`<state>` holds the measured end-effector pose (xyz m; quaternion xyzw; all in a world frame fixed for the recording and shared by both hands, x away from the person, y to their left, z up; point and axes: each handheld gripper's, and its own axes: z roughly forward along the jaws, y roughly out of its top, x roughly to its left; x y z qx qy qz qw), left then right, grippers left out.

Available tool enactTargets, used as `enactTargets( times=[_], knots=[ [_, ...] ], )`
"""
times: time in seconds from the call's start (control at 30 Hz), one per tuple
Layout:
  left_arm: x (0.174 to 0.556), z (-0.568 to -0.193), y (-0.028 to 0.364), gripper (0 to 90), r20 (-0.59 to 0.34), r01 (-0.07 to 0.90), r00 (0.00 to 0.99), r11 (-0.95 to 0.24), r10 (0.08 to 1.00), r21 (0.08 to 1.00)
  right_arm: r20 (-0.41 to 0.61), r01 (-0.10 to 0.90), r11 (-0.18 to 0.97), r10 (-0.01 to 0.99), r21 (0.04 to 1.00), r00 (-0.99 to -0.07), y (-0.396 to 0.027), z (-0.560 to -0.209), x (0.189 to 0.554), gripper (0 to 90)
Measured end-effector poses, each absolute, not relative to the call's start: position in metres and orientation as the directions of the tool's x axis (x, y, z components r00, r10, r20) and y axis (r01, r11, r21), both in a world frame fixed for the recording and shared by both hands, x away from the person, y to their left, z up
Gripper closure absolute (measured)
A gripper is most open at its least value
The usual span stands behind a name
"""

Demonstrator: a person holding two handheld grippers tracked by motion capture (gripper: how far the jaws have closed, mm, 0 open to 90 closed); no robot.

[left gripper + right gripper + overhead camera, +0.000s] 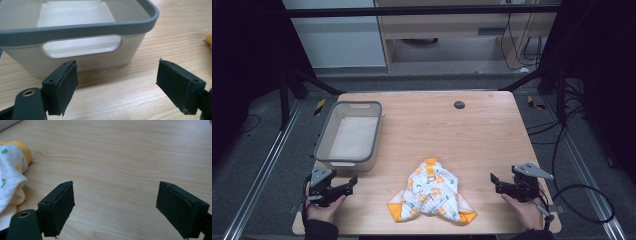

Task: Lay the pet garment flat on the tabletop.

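Observation:
A crumpled white cloth (431, 192) with an orange trim and an orange-and-green print lies on the wooden table (472, 130) near its front edge. Left of it a hand holds my left gripper (352, 183), open, with nothing between the jaws. In the left gripper view that gripper (117, 86) faces the near wall of a white bin (75, 47) with a grey rim. My right gripper (494, 183) rests right of the cloth, also open. In the right gripper view bare wood lies between the jaws of my right gripper (116, 208), and the cloth (11, 170) sits at the left edge.
The grey-rimmed bin (348, 134) stands at the table's left side, with nothing in it that I can see. A small dark round disc (459, 104) sits near the far edge. Cables (582, 200) trail on the floor at the right.

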<state>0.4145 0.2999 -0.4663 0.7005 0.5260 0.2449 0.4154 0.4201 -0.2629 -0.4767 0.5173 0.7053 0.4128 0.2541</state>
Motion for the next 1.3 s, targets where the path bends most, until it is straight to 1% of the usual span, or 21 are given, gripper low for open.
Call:
enactTargets(
  times=[0.1,0.17,0.5,0.67,0.9,1.1,1.3],
  knots=[
    [0.413,-0.466,0.296,20.1,-0.115,0.554,0.341,-0.101,0.933,0.827,0.066,0.516,0.138,0.932,0.845,-0.357,-0.258,-0.476,0.42,16.5],
    [0.412,-0.465,0.293,21.1,-0.122,0.559,0.355,-0.106,0.927,0.822,0.082,0.516,0.131,0.925,0.846,-0.37,-0.255,-0.475,0.419,16.7],
    [0.41,-0.452,0.285,22.2,-0.112,0.526,0.4,-0.128,0.91,0.841,0.073,0.487,0.172,0.893,0.856,-0.444,-0.24,-0.466,0.421,18.5],
    [0.413,-0.444,0.281,22.2,-0.116,0.518,0.417,-0.132,0.901,0.845,0.055,0.473,0.194,0.885,0.86,-0.462,-0.234,-0.458,0.428,18.0],
    [0.417,-0.431,0.268,22.3,-0.11,0.489,0.452,-0.143,0.885,0.861,0.052,0.443,0.188,0.878,0.877,-0.475,-0.226,-0.439,0.437,17.8],
    [0.425,-0.422,0.252,23.0,-0.114,0.47,0.481,-0.146,0.869,0.87,0.05,0.426,0.192,0.868,0.884,-0.495,-0.212,-0.425,0.446,17.6],
    [0.433,-0.417,0.235,23.5,-0.109,0.462,0.499,-0.157,0.86,0.873,0.043,0.405,0.201,0.854,0.892,-0.518,-0.2,-0.418,0.453,17.6]
  ],
)
